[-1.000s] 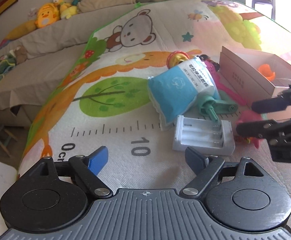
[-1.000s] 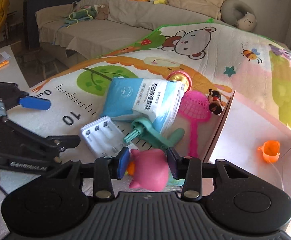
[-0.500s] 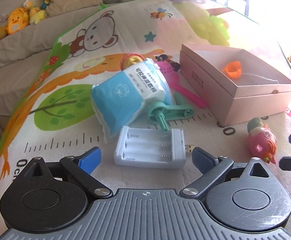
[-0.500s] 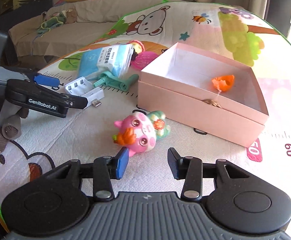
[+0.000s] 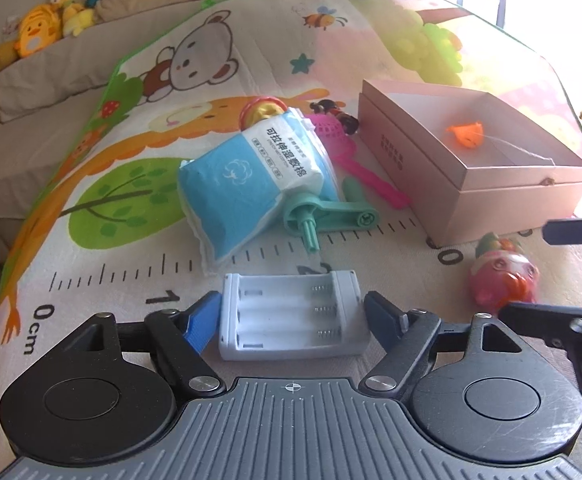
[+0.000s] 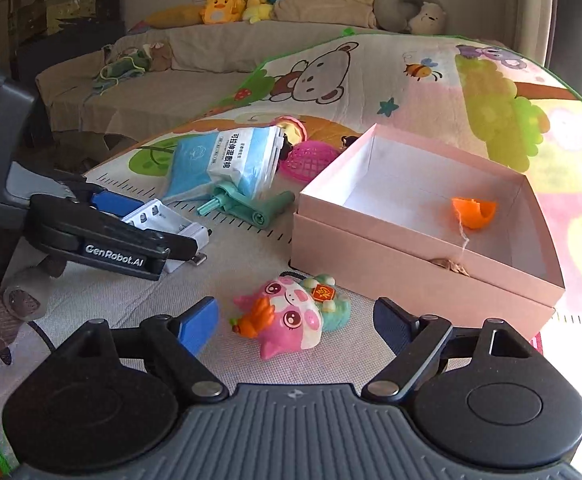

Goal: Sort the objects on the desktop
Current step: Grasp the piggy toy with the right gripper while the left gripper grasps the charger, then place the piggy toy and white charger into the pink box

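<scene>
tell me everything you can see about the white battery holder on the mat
The white battery holder is a glossy plastic tray with three empty slots side by side, each with a metal spring at one end. A small metal plug sticks out of one end, seen from the right wrist. It lies flat, open side up, on the play mat, between the fingers of the left claw, which is closing on it.

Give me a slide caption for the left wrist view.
Left gripper closing around white plastic battery holder on the cartoon play mat.
</scene>
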Demonstrator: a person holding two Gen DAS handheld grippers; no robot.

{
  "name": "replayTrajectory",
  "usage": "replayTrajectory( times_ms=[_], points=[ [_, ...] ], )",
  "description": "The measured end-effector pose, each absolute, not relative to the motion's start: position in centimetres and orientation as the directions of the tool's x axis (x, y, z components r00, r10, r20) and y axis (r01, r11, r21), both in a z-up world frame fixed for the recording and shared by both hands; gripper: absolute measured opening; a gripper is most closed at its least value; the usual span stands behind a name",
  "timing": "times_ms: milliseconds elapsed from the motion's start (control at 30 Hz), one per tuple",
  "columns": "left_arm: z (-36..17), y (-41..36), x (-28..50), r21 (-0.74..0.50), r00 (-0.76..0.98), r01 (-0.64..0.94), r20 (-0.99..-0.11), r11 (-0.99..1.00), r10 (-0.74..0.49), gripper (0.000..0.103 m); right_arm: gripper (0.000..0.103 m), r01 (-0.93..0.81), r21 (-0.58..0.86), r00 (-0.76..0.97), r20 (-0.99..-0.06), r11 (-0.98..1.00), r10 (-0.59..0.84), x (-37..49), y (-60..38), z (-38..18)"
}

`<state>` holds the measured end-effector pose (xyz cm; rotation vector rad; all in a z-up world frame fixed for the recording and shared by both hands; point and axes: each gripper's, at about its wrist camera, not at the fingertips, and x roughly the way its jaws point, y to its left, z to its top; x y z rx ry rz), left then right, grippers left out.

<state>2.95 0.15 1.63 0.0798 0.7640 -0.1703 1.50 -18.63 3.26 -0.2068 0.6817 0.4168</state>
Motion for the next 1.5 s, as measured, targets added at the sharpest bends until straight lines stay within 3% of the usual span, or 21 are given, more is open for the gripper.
replayTrajectory(
  times_ms=[167, 233, 367, 767, 1200, 1367, 1500],
  points=[
    [1.6, 0.4, 0.1, -0.014, 0.691, 0.234, -0.701, 0.972, -0.177, 0.083, 0.084, -0.476, -0.051, 0.662, -0.677, 0.878, 0.320, 3.2, -17.6, 2.3],
    [1.6, 0.6, -0.5, -0.029, 0.681, 0.247, -0.706, 0.968, -0.195, 0.083, 0.073, -0.477, -0.050, 0.654, -0.688, 0.878, 0.316, 3.3, -17.4, 2.1],
    [1.4, 0.4, -1.0, -0.034, 0.667, 0.266, -0.715, 0.963, -0.210, 0.090, 0.070, -0.473, -0.032, 0.649, -0.689, 0.880, 0.323, 2.5, -17.7, 2.3],
    [1.1, -0.6, 0.4, -0.016, 0.679, 0.223, -0.715, 0.975, -0.167, 0.088, 0.069, -0.445, -0.064, 0.654, -0.705, 0.893, 0.275, -1.6, -19.8, 2.6],
    [1.8, -2.3, -2.2, -0.003, 0.661, 0.312, -0.718, 0.950, -0.219, 0.086, 0.069, -0.430, -0.077, 0.658, -0.709, 0.900, 0.254, -2.9, -20.7, 2.8],
    [3.7, -3.5, -3.5, 0.011, 0.687, 0.352, -0.682, 0.936, -0.251, 0.086, 0.068, -0.414, -0.075, 0.669, -0.701, 0.907, 0.247, -4.4, -22.2, 3.9],
    [6.8, -4.5, -3.4, 0.020, 0.734, 0.372, -0.618, 0.928, -0.281, 0.086, 0.067, -0.379, -0.064, 0.726, -0.640, 0.923, 0.253, -5.7, -24.5, 6.9]
  ],
)
